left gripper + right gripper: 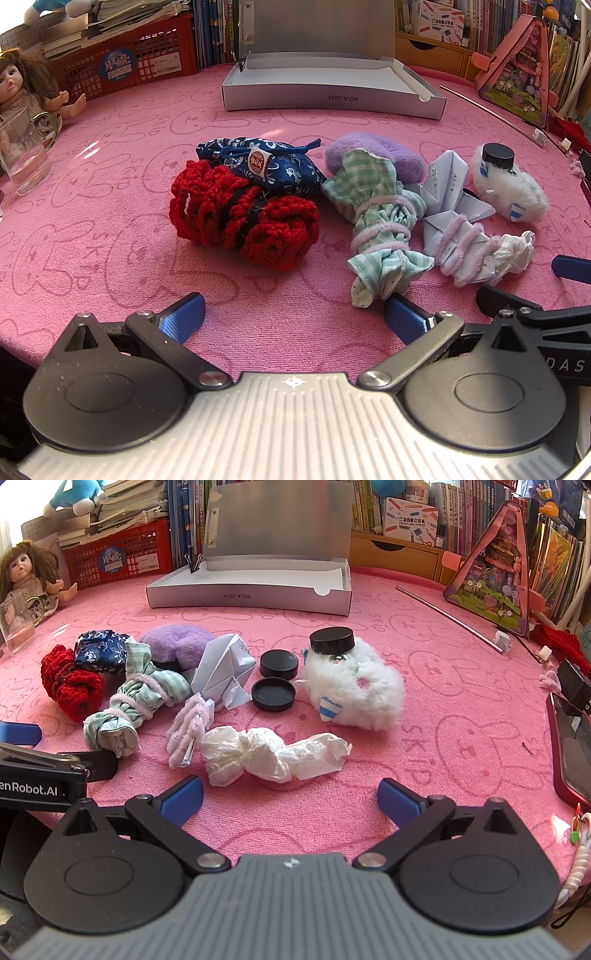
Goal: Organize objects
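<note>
A pile of small things lies on the pink cloth: a red crochet bundle (243,218) (72,683), a blue patterned pouch (266,166) (101,651), a green checked cloth roll (380,218) (129,705), a purple plush (380,155) (177,642), folded paper (450,188) (225,668), crumpled white tissue (269,757) (515,253), a white fluffy toy (354,690) (509,188) and black lids (275,679). An open grey box (332,96) (251,590) stands behind. My left gripper (293,317) is open and empty before the red bundle. My right gripper (290,797) is open and empty before the tissue.
A doll (22,96) (26,572) and a glass (22,155) sit far left, with a red crate (122,62) behind. A pink triangular toy case (498,579) and a metal rod (447,616) are at the right. A red phone (572,746) lies at the right edge.
</note>
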Motion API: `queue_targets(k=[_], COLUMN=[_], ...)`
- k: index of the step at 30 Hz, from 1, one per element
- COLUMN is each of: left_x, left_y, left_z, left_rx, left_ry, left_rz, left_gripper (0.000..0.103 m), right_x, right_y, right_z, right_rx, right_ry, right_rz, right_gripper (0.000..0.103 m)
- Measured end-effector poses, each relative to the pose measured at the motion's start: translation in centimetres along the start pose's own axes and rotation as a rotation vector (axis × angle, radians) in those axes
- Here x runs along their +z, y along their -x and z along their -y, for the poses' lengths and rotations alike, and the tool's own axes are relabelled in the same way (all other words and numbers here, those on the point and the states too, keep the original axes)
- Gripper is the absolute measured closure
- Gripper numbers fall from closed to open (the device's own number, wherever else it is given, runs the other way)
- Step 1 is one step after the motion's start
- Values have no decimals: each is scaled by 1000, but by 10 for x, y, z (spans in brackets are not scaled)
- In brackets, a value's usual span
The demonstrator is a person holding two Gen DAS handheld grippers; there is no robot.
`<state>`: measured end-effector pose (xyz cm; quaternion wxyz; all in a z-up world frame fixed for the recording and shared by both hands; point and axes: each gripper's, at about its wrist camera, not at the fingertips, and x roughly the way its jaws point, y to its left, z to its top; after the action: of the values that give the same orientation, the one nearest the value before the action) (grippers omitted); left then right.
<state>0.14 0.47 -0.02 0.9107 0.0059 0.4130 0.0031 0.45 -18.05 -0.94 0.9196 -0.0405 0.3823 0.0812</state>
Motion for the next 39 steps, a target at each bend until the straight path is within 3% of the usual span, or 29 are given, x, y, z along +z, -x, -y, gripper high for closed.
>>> queue_targets(k=[39], left_x=[-11], left_y=[5], left_z=[1], left_rx=[1], left_ry=[-1], left_rz=[61], left_gripper=[0], right_x=[1], right_y=[1], right_z=[-1], right_rx=[-6], right_ry=[-11], right_rz=[3], right_gripper=[0])
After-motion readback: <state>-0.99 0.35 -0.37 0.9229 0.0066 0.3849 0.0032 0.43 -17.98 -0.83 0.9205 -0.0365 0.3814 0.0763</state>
